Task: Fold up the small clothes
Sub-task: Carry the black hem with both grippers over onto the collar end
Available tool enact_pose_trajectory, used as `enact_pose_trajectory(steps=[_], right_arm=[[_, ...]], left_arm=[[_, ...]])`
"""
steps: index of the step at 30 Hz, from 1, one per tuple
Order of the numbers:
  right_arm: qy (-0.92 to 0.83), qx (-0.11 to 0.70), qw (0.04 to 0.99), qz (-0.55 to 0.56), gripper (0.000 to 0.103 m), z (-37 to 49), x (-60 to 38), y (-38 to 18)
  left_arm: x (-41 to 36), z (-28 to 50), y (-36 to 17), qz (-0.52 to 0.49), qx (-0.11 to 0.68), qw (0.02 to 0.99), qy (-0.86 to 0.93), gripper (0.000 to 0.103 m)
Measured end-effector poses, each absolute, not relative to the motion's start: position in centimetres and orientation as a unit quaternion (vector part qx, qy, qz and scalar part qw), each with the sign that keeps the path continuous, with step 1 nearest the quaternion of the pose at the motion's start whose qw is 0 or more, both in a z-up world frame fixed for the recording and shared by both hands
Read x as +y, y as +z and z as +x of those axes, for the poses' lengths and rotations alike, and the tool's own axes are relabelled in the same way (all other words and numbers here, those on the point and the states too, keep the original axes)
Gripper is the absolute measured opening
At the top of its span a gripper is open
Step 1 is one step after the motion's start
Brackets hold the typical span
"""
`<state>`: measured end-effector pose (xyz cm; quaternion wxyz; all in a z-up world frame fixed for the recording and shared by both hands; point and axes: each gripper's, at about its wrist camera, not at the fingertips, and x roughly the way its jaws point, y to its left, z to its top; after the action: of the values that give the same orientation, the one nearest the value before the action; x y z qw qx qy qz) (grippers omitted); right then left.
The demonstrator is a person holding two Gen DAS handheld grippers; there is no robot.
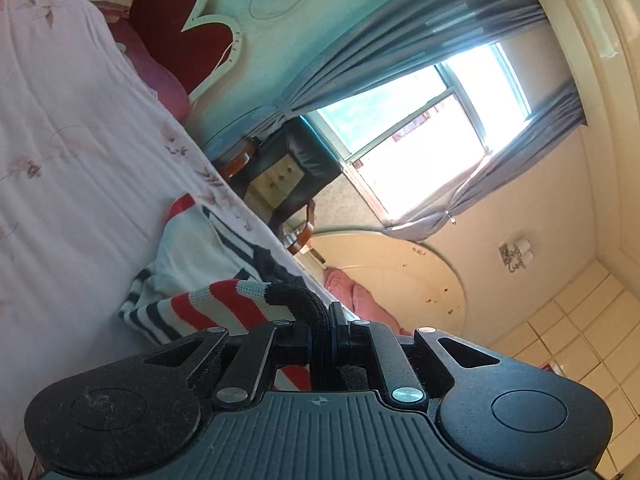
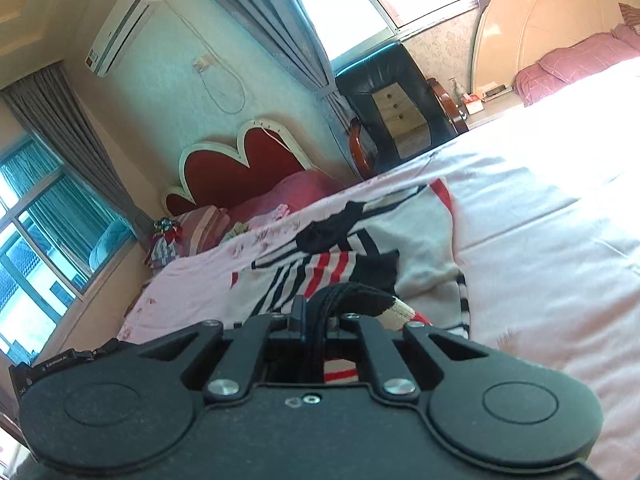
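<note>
Soft, light red-white-black striped knit garment (image 1: 224,300): your left gripper (image 1: 320,320) and right gripper (image 2: 316,316) jaws clamp its black cuffs near the bed (image 2: 540,220) edge; keep hold there

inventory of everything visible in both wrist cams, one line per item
striped sweater: 1, white with black and red stripes, lying on the bed, black-edged parts lifted by both grippers
bed sheet: 1, pale pink with floral print, under the sweater
headboard: 1, red with white scalloped edge, against the far wall
pillows: several, pink, by a second cream round headboard
chair: 1, black leather, below the window
curtains: grey, either side of the window
air conditioner: 1, white, high on the wall
left gripper: 1, black, shut on the sweater's edge
right gripper: 1, black, shut on the sweater's edge
</note>
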<state>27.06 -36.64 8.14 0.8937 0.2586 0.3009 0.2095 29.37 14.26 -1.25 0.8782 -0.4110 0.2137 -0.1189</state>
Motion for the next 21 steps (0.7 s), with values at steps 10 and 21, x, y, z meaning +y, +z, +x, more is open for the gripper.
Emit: enact_pose_trajectory(steps=[10,21], right_arm=[[0.159,0.332,0.870,0.329,0.007,41.3,-36.1,6.5],[0.096,0.396,0.828,0.386,0.007,52.8,-36.1,-3.5]], left_arm=[[15.2,45.1,-4.1,-0.397,0.298,0.863,-0.096,0.008],[15.1,57.5,-12.0,-0.383,0.369,0.840,-0.109,0.008]])
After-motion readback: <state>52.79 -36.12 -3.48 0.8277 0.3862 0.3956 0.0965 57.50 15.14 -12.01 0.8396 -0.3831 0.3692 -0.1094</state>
